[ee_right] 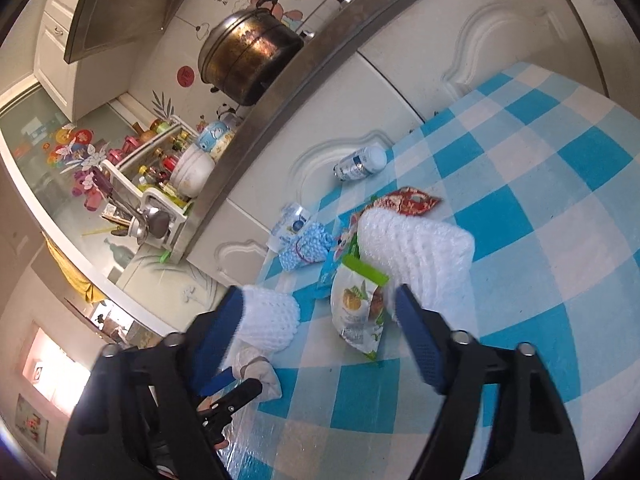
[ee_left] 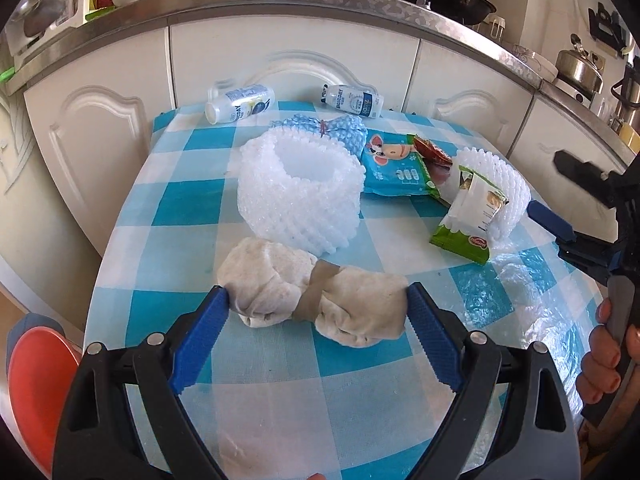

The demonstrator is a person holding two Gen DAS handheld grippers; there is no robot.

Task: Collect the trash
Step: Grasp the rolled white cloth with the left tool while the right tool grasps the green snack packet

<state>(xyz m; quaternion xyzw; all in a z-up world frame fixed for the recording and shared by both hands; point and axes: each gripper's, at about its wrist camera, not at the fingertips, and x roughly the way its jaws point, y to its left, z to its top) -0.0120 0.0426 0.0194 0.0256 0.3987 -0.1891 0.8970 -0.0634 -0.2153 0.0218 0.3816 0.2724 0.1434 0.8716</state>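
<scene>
**Inspector A:** Left claw (ee_left: pixel 318 300): jaws spread wide, one blue pad at each end of the cloth bundle (ee_left: pixel 316 300), a beige wad banded at its waist. The pads appear to touch the ends or stand just off them; no squeeze is visible. The bundle lies on the checked worktop (ee_left: pixel 340 392), on the near side.

**Inspector B:** Right claw (ee_right: pixel 320 312): jaws partly apart. The green snack wrapper (ee_right: pixel 358 312) stands between the pads, near the right one; contact is not evident. The wrapper leans against a white foam net (ee_right: pixel 416 248).

**Inspector A:** Remaining trash: a larger foam net sleeve (ee_left: pixel 300 196) just behind the bundle, a blue foam net (ee_left: pixel 320 130), a teal packet (ee_left: pixel 396 168), a red wrapper (ee_left: pixel 432 152), and two small bottles (ee_left: pixel 240 104) lying at the far edge against the cabinet doors.

**Inspector B:** Open room: bare cloth in front of the bundle toward the near edge. A clear plastic film (ee_left: pixel 520 288) lies over the right side. An orange stool (ee_left: pixel 40 380) sits past the left edge.
</scene>
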